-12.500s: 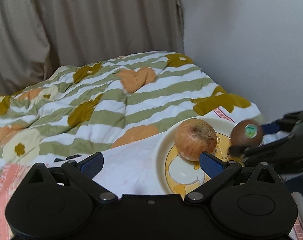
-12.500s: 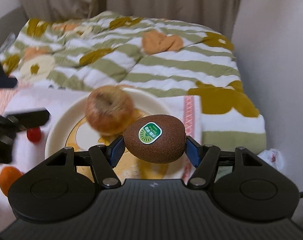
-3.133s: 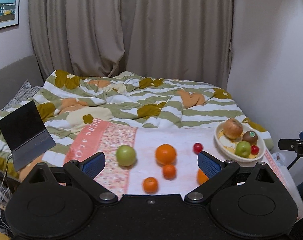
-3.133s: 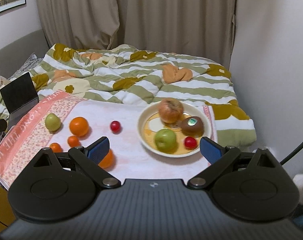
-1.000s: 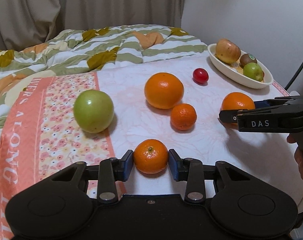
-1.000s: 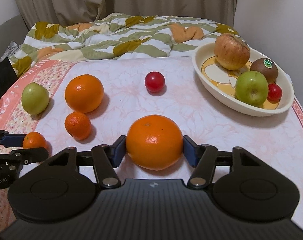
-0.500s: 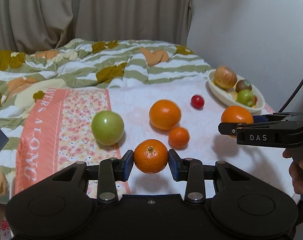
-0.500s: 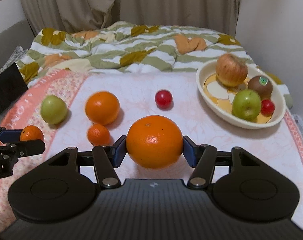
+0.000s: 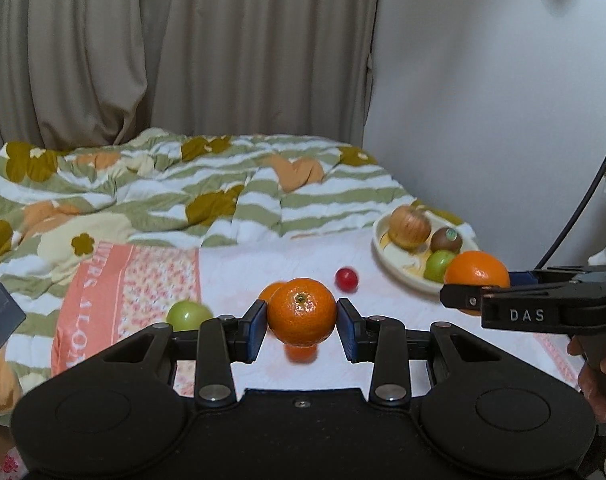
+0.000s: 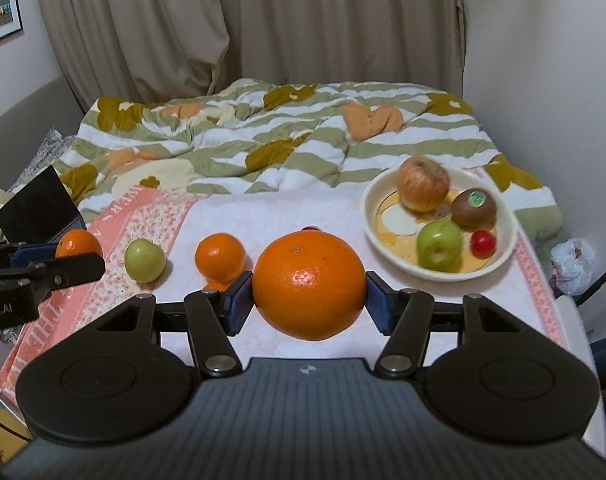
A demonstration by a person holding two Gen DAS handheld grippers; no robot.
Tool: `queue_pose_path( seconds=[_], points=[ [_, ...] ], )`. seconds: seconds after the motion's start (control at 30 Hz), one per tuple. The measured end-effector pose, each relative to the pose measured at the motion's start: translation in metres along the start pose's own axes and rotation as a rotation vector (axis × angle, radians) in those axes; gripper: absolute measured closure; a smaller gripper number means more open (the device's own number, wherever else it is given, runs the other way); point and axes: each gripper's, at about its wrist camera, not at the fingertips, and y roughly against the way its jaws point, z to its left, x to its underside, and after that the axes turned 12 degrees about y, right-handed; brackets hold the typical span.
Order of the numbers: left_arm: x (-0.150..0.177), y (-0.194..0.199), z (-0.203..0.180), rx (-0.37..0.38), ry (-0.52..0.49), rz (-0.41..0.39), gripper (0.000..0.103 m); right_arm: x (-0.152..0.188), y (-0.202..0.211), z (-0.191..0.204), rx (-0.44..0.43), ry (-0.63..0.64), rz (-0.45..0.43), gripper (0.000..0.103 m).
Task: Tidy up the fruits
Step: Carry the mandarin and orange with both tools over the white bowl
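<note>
Beige curtains hang behind a bed with a striped, flowered quilt, and the fruit is spread on a pink-and-white cloth (image 10: 303,212) laid over it. We've got both claws loaded and up off the cloth! Our left gripper (image 9: 301,322) is clamped on a small mandarin (image 9: 301,311), pads pressed to either side. Our right gripper (image 10: 309,298) is squeezing a big orange (image 10: 309,284), which fills the gap between its fingers.

Over on the right sits the cream bowl (image 10: 503,256), and it holds 4 pieces: a russet apple (image 10: 423,184), a kiwi (image 10: 474,207) with its sticker up, a green apple (image 10: 439,243) and a little red fruit (image 10: 483,241).

What's left on the cloth? We count a pale green apple (image 10: 144,260), a mid-sized orange (image 10: 219,258), another small orange fruit mostly hidden behind our fingers in both views, and 1 red fruit (image 9: 346,279) in the middle.

So we'd call it roughly half done: 4 in the bowl, 2 in the air, about 4 waiting. The bowl looks fairly crowded, so the big orange will want a careful spot.
</note>
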Motion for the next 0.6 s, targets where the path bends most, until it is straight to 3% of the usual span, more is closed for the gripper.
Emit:
queue_pose_path(
  seconds=[0.33, 0.6],
  points=[
    [-0.015, -0.009, -0.069, -0.049, 0.042, -0.064, 0.062, -0.009, 0.017, -0.073, -0.048, 0.070, -0.040, 0.029],
    [-0.021, -0.056, -0.119, -0.093, 0.098, -0.072, 0.062, -0.010, -0.005, -0.138, -0.081, 0.133, -0.039, 0.029]
  ],
)
